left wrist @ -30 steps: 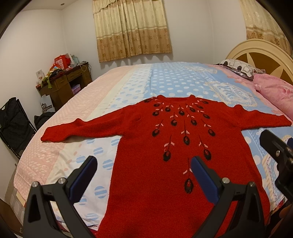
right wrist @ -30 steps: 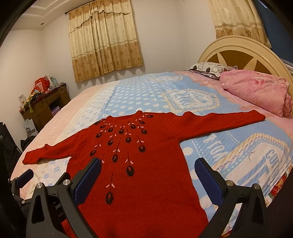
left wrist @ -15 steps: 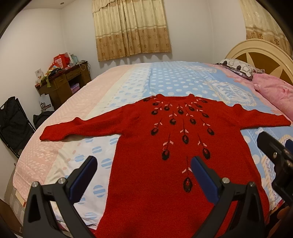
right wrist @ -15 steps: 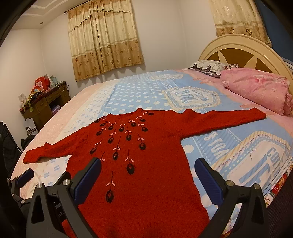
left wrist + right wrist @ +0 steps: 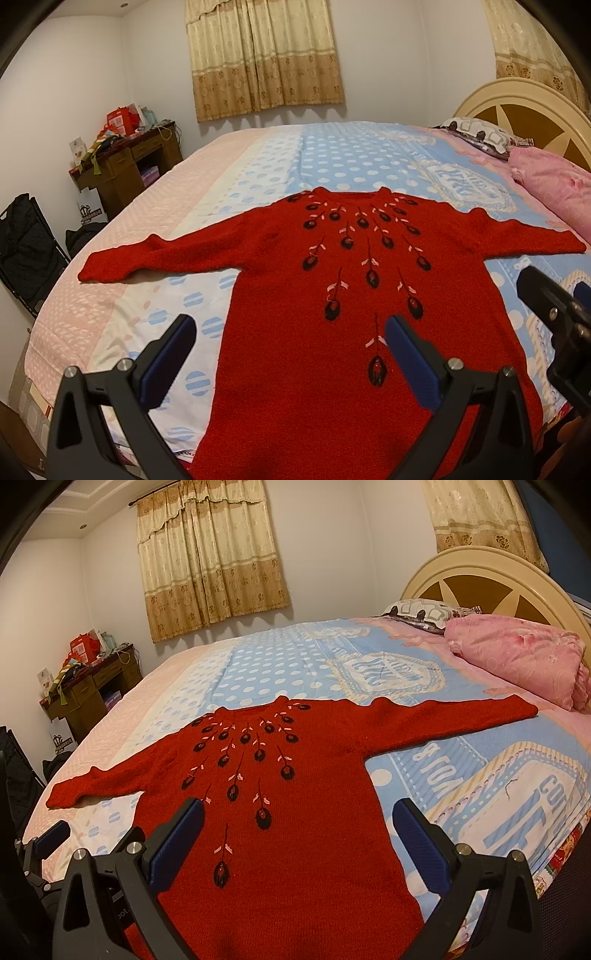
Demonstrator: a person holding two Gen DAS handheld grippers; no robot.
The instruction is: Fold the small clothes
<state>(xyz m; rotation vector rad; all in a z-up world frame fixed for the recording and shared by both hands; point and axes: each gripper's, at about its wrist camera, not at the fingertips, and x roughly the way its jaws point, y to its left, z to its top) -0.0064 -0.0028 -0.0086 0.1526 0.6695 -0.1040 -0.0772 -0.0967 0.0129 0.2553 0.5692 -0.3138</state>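
Note:
A red knit sweater (image 5: 321, 295) with black and pink embroidery lies flat, front up, on the bed, both sleeves spread out sideways; it also shows in the right wrist view (image 5: 295, 812). My left gripper (image 5: 290, 343) is open and empty, hovering above the sweater's lower left part. My right gripper (image 5: 297, 830) is open and empty above the sweater's lower right part. The right gripper's body shows at the right edge of the left wrist view (image 5: 554, 317). The sweater's hem is hidden behind the grippers.
The bed (image 5: 351, 162) has a blue polka-dot and pink cover. A pink quilt (image 5: 524, 657) and a patterned pillow (image 5: 424, 609) lie by the cream headboard (image 5: 480, 572). A cluttered wooden desk (image 5: 125, 162) and a black bag (image 5: 26, 236) stand left of the bed.
Both grippers have drifted slightly, so the sweater sits a little lower in the right view. The jaws stay open and the sweater has not moved.

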